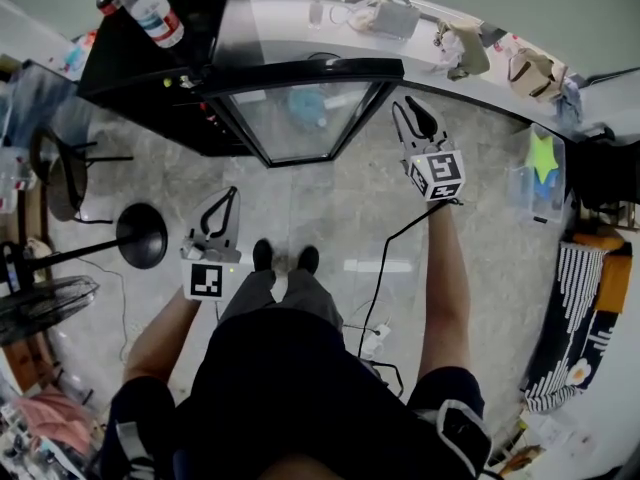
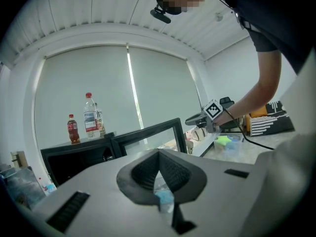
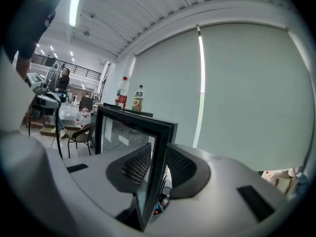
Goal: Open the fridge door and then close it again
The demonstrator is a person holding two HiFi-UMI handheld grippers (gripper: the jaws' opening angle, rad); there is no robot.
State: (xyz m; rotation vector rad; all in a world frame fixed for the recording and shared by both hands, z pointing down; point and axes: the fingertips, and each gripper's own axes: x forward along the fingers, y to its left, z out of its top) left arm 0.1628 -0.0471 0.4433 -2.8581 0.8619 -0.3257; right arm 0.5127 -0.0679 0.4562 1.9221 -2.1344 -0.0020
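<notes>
The black fridge (image 1: 150,78) stands at the top left of the head view, and its glass door (image 1: 300,118) is swung out toward me. My right gripper (image 1: 412,110) reaches the door's free edge. In the right gripper view that black door frame (image 3: 159,142) runs upright between the two pads, which close on it from either side, so my right gripper (image 3: 158,157) is shut on the door. My left gripper (image 1: 222,213) hangs lower left, away from the fridge. Its jaws (image 2: 159,154) are shut with nothing in them. The left gripper view also catches the right gripper (image 2: 195,118) at the door.
Bottles (image 1: 150,10) stand on top of the fridge. A black fan base (image 1: 142,235) and a chair (image 1: 60,173) are on the left floor. A cable (image 1: 385,268) trails by my shoes (image 1: 285,258). A clear box (image 1: 540,173) sits right; bags (image 1: 460,48) line the ledge.
</notes>
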